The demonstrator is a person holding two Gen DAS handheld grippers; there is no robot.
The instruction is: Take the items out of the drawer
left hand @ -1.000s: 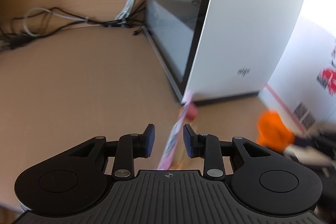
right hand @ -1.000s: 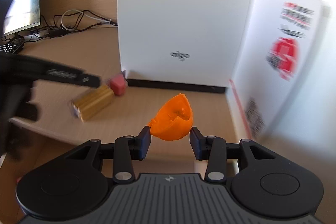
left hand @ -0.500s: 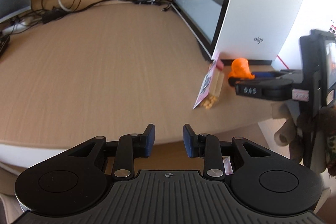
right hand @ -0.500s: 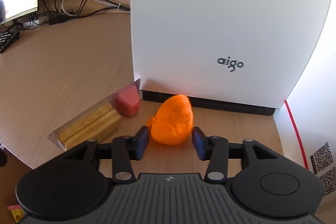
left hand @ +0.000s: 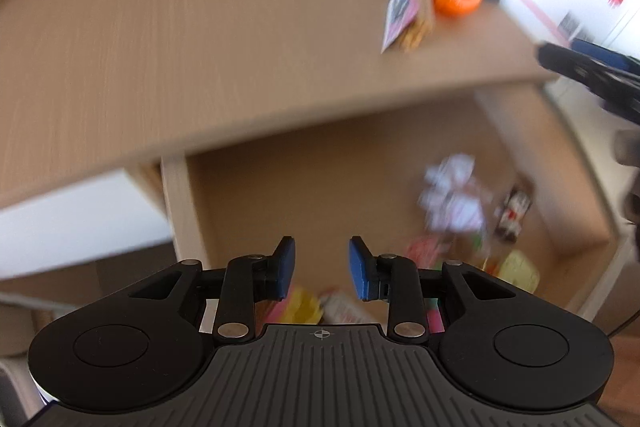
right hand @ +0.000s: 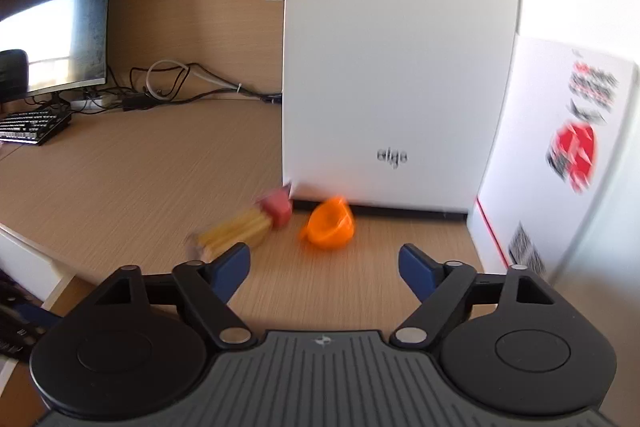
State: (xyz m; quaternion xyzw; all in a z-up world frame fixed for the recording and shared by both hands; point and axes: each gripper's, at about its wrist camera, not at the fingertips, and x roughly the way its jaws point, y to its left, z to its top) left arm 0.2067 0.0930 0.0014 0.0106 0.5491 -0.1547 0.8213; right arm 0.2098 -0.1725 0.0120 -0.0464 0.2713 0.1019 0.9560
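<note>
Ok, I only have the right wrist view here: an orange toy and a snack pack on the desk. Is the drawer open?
Observer: Yes. The left wrist view shows the drawer pulled out below the desk.
Reviewer: Anything in it?
Observer: Several blurred packets lie toward its right side.
Reviewer: Is the left gripper holding one?
Observer: No. The left gripper is above the drawer, fingers apart, with nothing between them.

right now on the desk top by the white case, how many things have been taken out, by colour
orange: 1, the orange toy
yellow and red: 1, the snack pack
total: 2

Both lie on the desk in front of the white case. More items are in the open drawer, too blurred to count.
</note>
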